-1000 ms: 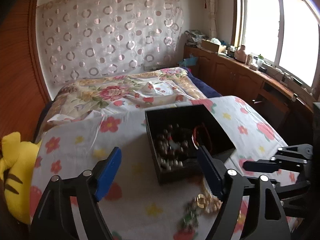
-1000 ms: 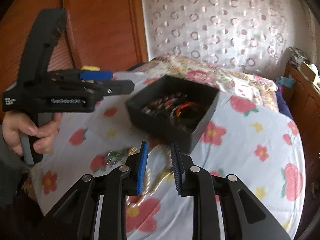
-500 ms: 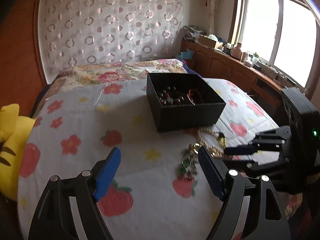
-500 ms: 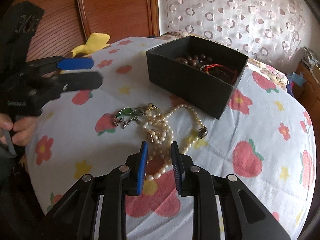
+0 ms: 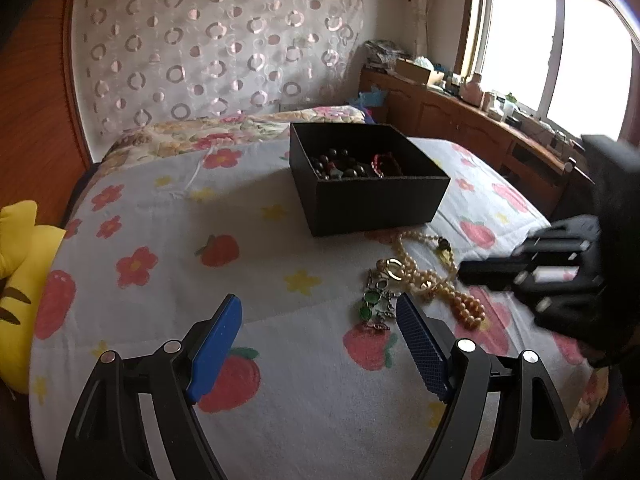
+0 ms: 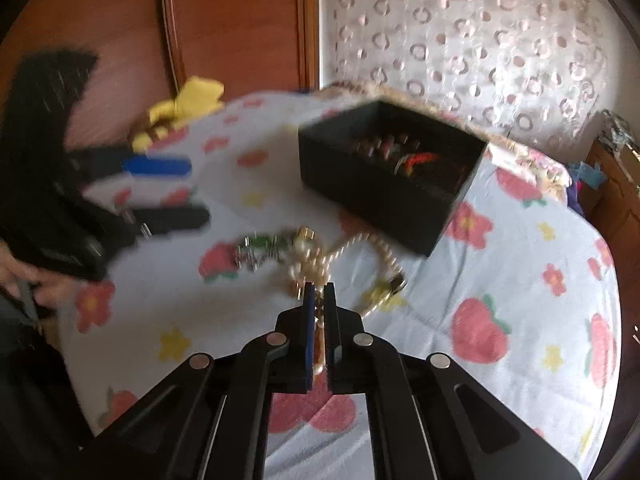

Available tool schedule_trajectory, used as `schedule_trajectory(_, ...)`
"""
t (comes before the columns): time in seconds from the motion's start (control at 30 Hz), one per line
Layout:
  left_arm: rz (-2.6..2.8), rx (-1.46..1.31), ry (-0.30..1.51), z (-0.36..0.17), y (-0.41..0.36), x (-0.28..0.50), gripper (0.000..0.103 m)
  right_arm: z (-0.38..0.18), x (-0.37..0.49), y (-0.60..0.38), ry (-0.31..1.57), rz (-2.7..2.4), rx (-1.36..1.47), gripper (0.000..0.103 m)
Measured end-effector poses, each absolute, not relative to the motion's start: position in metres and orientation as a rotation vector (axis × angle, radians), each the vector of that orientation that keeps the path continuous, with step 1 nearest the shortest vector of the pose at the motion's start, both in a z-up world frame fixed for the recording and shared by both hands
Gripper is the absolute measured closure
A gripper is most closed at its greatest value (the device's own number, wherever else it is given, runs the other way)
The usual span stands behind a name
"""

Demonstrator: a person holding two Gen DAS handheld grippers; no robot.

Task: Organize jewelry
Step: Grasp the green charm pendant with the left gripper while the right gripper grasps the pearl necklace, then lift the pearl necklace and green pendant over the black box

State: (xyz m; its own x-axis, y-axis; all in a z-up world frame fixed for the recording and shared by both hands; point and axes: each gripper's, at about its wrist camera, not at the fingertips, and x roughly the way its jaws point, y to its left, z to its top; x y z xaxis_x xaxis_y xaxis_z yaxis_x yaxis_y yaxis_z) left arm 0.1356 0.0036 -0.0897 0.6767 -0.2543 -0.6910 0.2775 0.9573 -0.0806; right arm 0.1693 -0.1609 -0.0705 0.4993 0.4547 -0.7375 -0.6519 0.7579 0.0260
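A black open box (image 5: pixel 368 184) holds dark beads and a red bracelet; it also shows in the right wrist view (image 6: pixel 388 176). In front of it on the flowered cloth lie a pearl necklace (image 5: pixel 432 280), a gold ring (image 5: pixel 394 266) and a green-stoned piece (image 5: pixel 374 306). My left gripper (image 5: pixel 320 316) is open and empty, just left of the green piece. My right gripper (image 6: pixel 319 292) is shut on the pearl necklace (image 6: pixel 316 264), with pearls showing between its pads. It also shows at the right of the left wrist view (image 5: pixel 520 272).
A yellow plush toy (image 5: pixel 18 264) lies at the table's left edge. A wooden wardrobe (image 6: pixel 200 40) stands behind it. A bed (image 5: pixel 224 128) sits behind the table and a wooden cabinet (image 5: pixel 460 120) under the window.
My right gripper has closed from a narrow gap onto the pearl necklace. My left gripper has moved closer to the green piece and stayed open.
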Motion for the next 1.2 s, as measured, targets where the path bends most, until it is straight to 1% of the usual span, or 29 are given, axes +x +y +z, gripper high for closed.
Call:
schedule_trajectory(0.37,-0.343,0.049,0.804,-0.096,-0.007,0.137,0.027,-0.01,0.162,-0.183,0.643,0.65,-0.235,0.098)
schedule_trajectory(0.4,-0.36,0.052,0.806,-0.097,-0.01,0.137,0.03,-0.004,0.161,-0.185,0.631,0.648,-0.232,0.098)
schedule_trajectory(0.47,-0.38,0.062,0.817,-0.098,-0.014,0.139,0.053,0.009,0.159,-0.191,0.599,0.64,-0.226,0.098)
schedule_trajectory(0.5,-0.386,0.063,0.822,-0.098,-0.017,0.14,0.059,0.015,0.158,-0.194,0.586,0.637,-0.225,0.098)
schedule_trajectory(0.53,-0.39,0.065,0.826,-0.099,-0.019,0.141,0.069,0.022,0.156,-0.197,0.57,0.63,-0.227,0.098)
schedule_trajectory(0.57,-0.396,0.068,0.831,-0.1,-0.021,0.143,0.074,0.028,0.155,-0.199,0.556,0.625,-0.226,0.098)
schedule_trajectory(0.63,-0.396,0.07,0.836,-0.101,-0.024,0.146,0.079,0.039,0.153,-0.205,0.531,0.619,-0.222,0.098)
schedule_trajectory(1.03,-0.385,0.088,0.884,-0.111,-0.036,0.164,0.08,0.079,0.143,-0.229,0.439,0.581,-0.225,0.098)
schedule_trajectory(1.1,-0.371,0.111,0.884,-0.111,-0.038,0.164,0.083,0.085,0.14,-0.232,0.425,0.58,-0.222,0.098)
schedule_trajectory(1.17,-0.356,0.125,0.883,-0.111,-0.038,0.164,0.091,0.087,0.138,-0.234,0.419,0.58,-0.221,0.098)
schedule_trajectory(1.2,-0.354,0.133,0.88,-0.111,-0.037,0.164,0.091,0.087,0.137,-0.234,0.415,0.581,-0.221,0.098)
